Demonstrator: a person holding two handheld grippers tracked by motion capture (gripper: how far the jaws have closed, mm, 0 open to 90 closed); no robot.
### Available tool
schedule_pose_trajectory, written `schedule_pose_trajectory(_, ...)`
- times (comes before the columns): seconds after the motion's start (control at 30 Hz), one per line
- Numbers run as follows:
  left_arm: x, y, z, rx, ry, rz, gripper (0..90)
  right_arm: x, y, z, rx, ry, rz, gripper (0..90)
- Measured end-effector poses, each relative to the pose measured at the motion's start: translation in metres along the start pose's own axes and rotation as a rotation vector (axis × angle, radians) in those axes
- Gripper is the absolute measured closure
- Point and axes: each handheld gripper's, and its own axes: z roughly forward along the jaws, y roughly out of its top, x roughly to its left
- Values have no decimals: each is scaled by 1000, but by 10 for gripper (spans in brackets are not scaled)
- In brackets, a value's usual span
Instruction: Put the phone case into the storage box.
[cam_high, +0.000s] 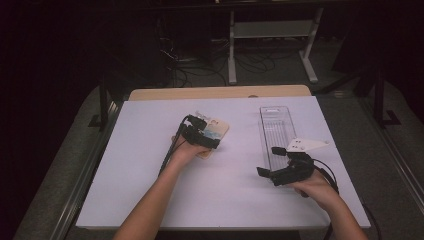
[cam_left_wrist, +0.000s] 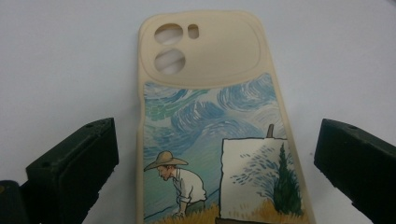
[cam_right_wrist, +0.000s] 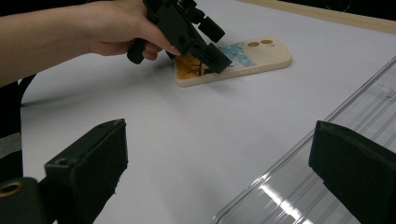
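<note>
left hand-held gripper (cam_high: 202, 136) poised over the cream-coloured soft phone case with a painted field-and-swirling-sky print (cam_left_wrist: 210, 135), jaws spread wide to either side of it, nothing gripped. case lies flat, print up, near the middle of the white-topped desk (cam_high: 150, 165), camera cutouts pointing away from the person.

risks, as judged:
- case sits flush on the desk; jaws closing on its thin rounded edges could ride up and slip off, or skid it sideways.
- soft rim may buckle under squeeze and spring out.
- jaws coming down off-centre would pinch one edge and twist the case.

right hand-held gripper (cam_high: 280, 172) also open and empty, resting beside the near end of the long clear plastic tray (cam_high: 277, 127), well apart from the case; a careless swing could nudge that tray.
</note>
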Motion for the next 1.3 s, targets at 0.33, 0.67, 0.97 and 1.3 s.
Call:
schedule_pose_trajectory(0.33,-3,-2,3,28,20,38,0,0,0,0,0,0,0,39)
schedule_pose_trajectory(0.67,-4,-4,5,46,26,41,0,0,0,0,0,1,0,39)
schedule_pose_trajectory(0.97,-3,-6,4,43,-1,34,53,0,0,0,0,0,0,38)
schedule_pose_trajectory(1.3,-5,-9,3,17,9,8,83,0,0,0,0,-2,1,39)
